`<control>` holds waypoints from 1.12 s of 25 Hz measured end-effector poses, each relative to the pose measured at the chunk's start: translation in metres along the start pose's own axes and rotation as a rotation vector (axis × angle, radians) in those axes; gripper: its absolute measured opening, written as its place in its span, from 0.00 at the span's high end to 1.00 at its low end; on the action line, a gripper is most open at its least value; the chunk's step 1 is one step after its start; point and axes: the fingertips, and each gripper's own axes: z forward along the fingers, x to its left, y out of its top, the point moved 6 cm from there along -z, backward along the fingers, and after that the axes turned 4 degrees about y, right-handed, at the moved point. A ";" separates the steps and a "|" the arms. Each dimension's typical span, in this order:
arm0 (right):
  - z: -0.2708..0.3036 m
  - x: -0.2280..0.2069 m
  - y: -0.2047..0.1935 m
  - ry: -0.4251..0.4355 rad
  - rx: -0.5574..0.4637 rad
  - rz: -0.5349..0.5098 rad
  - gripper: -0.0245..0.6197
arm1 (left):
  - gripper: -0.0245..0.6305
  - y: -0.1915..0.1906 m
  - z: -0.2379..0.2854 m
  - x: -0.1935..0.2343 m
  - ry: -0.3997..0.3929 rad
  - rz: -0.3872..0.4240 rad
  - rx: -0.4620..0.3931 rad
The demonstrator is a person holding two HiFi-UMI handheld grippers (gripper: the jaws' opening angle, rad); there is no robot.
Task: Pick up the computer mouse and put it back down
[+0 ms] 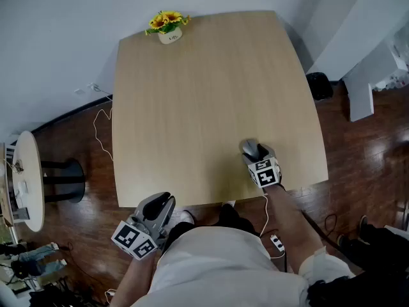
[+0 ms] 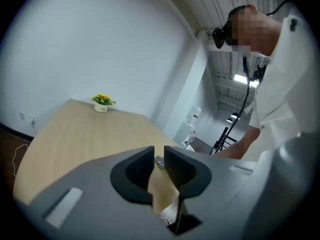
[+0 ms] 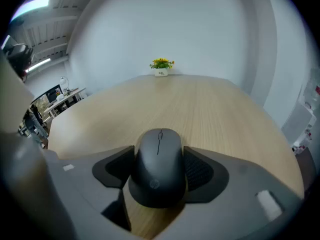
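A dark grey computer mouse [image 3: 159, 166] sits between the jaws of my right gripper [image 3: 160, 156], whose black pads press on both of its sides. In the head view the mouse [image 1: 248, 148] is over the near right part of the wooden table [image 1: 211, 88], with the right gripper [image 1: 254, 153] angled down onto it. Whether the mouse rests on the wood or hangs just above it I cannot tell. My left gripper [image 1: 165, 203] is off the table's near edge, over the person's lap. Its jaws [image 2: 159, 160] stand almost together with nothing between them.
A small pot of yellow flowers [image 1: 169, 29] stands at the table's far edge. A round white side table [image 1: 29, 178] is on the floor at the left, and white furniture [image 1: 364, 88] and a black object [image 1: 319, 85] are at the right. Cables [image 1: 102, 133] lie along the floor.
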 end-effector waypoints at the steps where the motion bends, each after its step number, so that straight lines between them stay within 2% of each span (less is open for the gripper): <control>1: -0.001 0.000 -0.002 0.000 0.003 -0.002 0.50 | 0.91 -0.001 0.002 -0.001 0.001 -0.005 0.003; 10: -0.007 -0.007 -0.005 -0.010 0.023 0.016 0.50 | 0.91 0.000 0.004 -0.012 -0.013 0.028 -0.004; 15: -0.032 0.010 0.016 -0.008 -0.034 0.050 0.50 | 0.91 -0.003 -0.022 -0.002 -0.008 0.053 -0.022; 20: -0.094 0.059 0.047 0.013 -0.141 0.056 0.50 | 0.91 -0.008 -0.048 0.006 -0.064 0.075 -0.060; 28: -0.218 0.175 0.076 0.033 -0.299 -0.011 0.50 | 0.86 -0.024 -0.103 0.016 -0.153 0.088 -0.097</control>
